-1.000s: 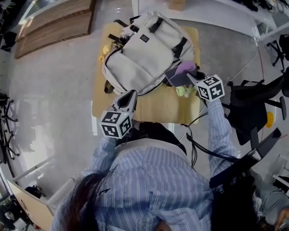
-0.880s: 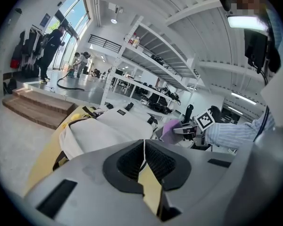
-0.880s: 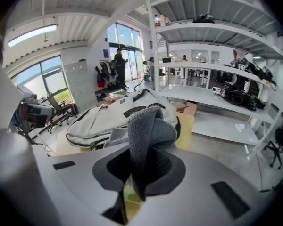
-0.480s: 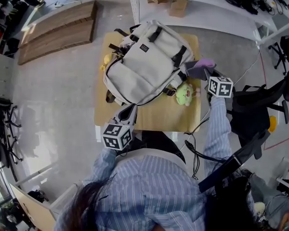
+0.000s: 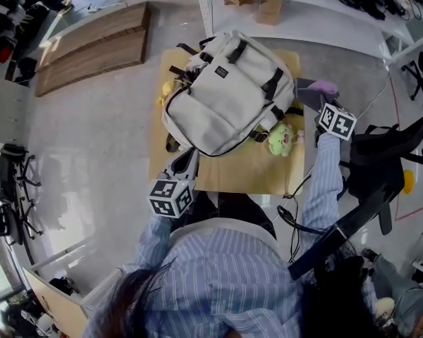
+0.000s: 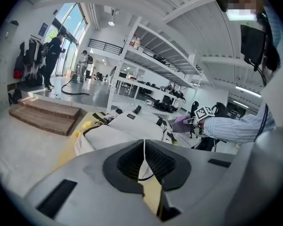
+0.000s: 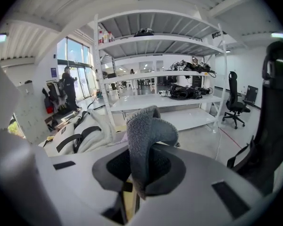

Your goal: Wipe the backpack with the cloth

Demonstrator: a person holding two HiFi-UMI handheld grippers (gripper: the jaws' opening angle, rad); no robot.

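Grey cloth (image 7: 148,135) sits pinched upright in your right gripper's (image 7: 142,175) jaws, held past the bench's (image 5: 233,171) right edge, just beside the beige backpack (image 5: 229,94) lying on it. Your left gripper's (image 6: 142,166) jaws are pressed together, empty, by the backpack's near edge.

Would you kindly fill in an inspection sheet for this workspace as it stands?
Surface: small wooden table, largely covered by the backpack.
Job's things: beige backpack lying on the table; cloth clamped in the right claw, off the backpack's right side.
Clutter: green plush toy beside the backpack; yellow item at the table's left edge.
Grippers: left claw shut, at the backpack's near edge; right claw shut on the cloth.
Cables: black cable hanging by the table's near right corner.
Surroundings: white shelving, wooden steps, black office chair.
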